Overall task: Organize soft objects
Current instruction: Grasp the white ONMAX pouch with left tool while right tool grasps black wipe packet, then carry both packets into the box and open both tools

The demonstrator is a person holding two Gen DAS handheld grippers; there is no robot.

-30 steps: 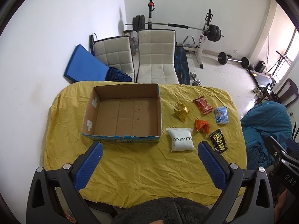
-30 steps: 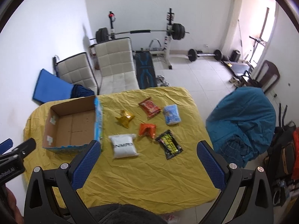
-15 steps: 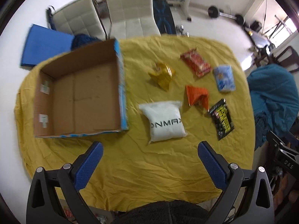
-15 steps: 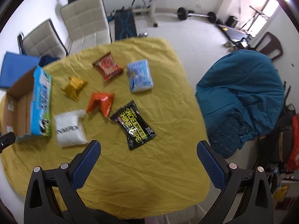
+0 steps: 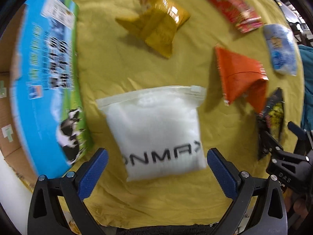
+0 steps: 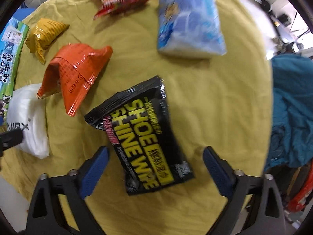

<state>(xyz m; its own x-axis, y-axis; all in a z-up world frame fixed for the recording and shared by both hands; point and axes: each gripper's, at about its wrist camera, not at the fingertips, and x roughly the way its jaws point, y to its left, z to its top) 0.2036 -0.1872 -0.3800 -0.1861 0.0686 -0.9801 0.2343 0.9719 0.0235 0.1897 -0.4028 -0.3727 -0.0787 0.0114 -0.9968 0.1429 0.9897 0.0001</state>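
Left wrist view: six soft packs lie on the yellow-draped worktop [image 5: 109,62] — one white zip bag [image 5: 156,129], one gold pouch [image 5: 158,27], one red packet [image 5: 232,7], one orange packet [image 5: 238,74], one blue-white pack [image 5: 281,49], one black wipes pack [image 5: 272,117] — beside one cardboard box [image 5: 45,82] at left; the left gripper [image 5: 156,166] hangs released, fingers [image 5: 93,174] flanking the white bag's near end, its long axis running away from the camera, zip end far. Right wrist view: the right gripper [image 6: 154,166] is likewise spread, straddling the black pack's [image 6: 140,135] near end, long axis slanting from far-left to near-right, the same five other packs behind it.
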